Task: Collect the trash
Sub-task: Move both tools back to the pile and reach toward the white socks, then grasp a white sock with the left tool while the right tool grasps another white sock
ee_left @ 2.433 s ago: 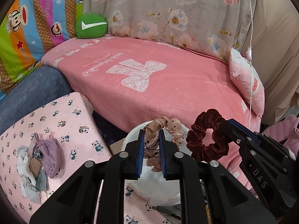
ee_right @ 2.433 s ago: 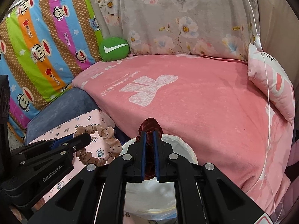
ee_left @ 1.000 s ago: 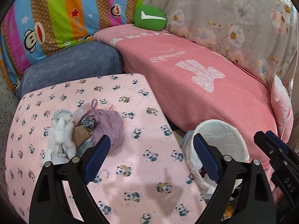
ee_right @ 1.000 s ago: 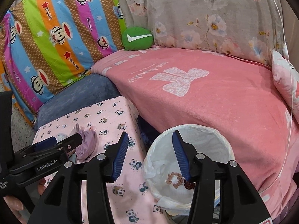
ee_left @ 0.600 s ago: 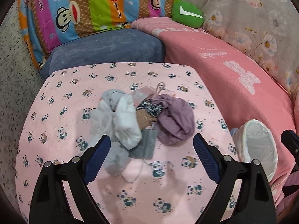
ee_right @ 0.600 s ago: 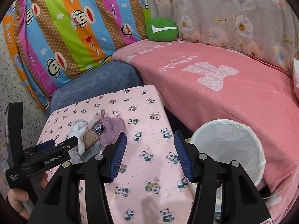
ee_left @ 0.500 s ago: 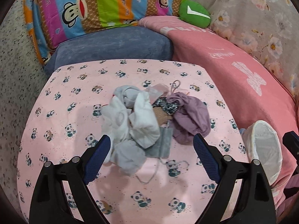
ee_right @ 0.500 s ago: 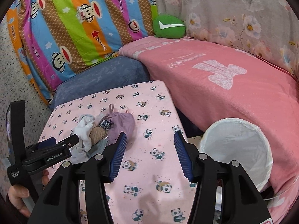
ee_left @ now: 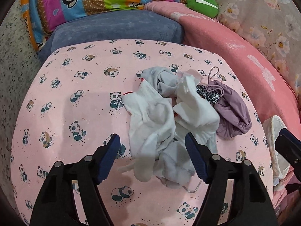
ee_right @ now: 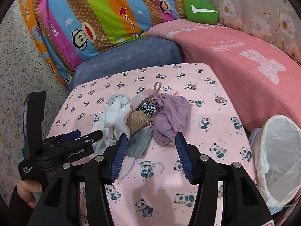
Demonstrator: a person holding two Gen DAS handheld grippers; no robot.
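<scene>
A pink table (ee_left: 75,86) cover printed with small pandas carries white socks (ee_left: 154,116), a lilac cloth (ee_right: 173,116) and a black-and-white leopard-print scrunchie (ee_right: 147,108). Behind are a rainbow-striped monkey-print sheet (ee_right: 90,13), a green cushion (ee_right: 201,12) and a pink blanket (ee_right: 244,56).

A pile of cloths (ee_right: 143,116) lies near the middle of the table (ee_right: 188,179) — socks (ee_left: 156,116) at its left, a crumpled garment (ee_right: 173,118) at its right, a mask (ee_right: 139,143) at the near edge. The bin (ee_right: 278,162) stands off the table's right side. Behind the table sits a cushion (ee_right: 131,60); the bed (ee_right: 244,60) runs behind and to the right — a round pillow (ee_right: 201,12) at its far corner.
</scene>
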